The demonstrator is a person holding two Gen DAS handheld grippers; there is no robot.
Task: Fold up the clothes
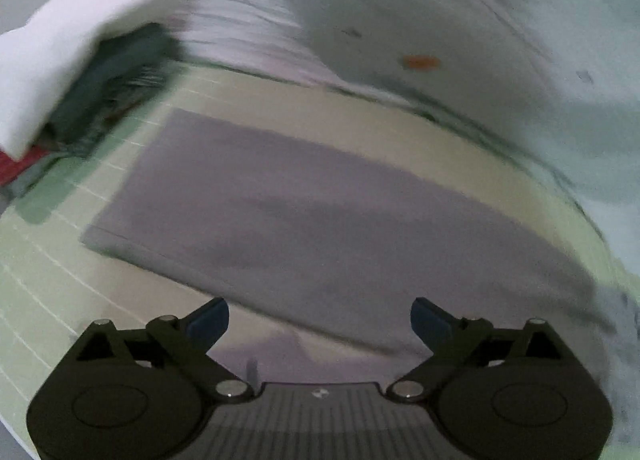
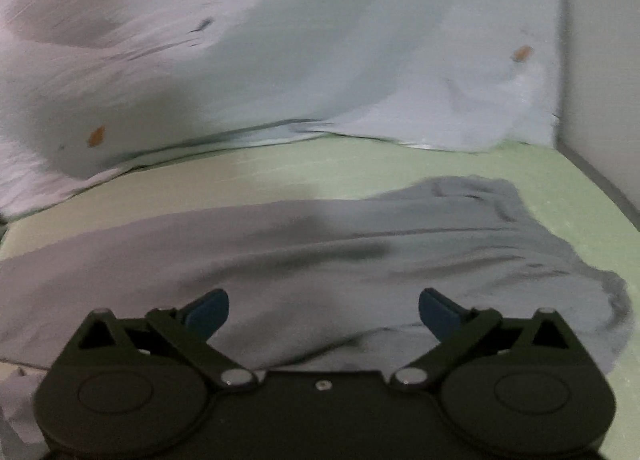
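- The left gripper point(image 1: 319, 320) and the right gripper point(image 2: 323, 312) are both hanging over the work with jaws spread wide, gripping nothing.
- The grey garment point(image 2: 304, 260) is lying on the green mat point(image 2: 400, 163), flat at the left gripper's end and rumpled at the right's.
- Judging by this, a fold is being lined up; next, each gripper needs an edge to pinch.
- A pale sheet point(image 2: 320, 59) is hanging behind.

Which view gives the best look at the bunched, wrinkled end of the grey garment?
The right wrist view: the grey garment shows its crumpled end at right with folds visible. The left wrist view shows mainly the flat, smooth part, blurred, with the bunched end barely in frame.
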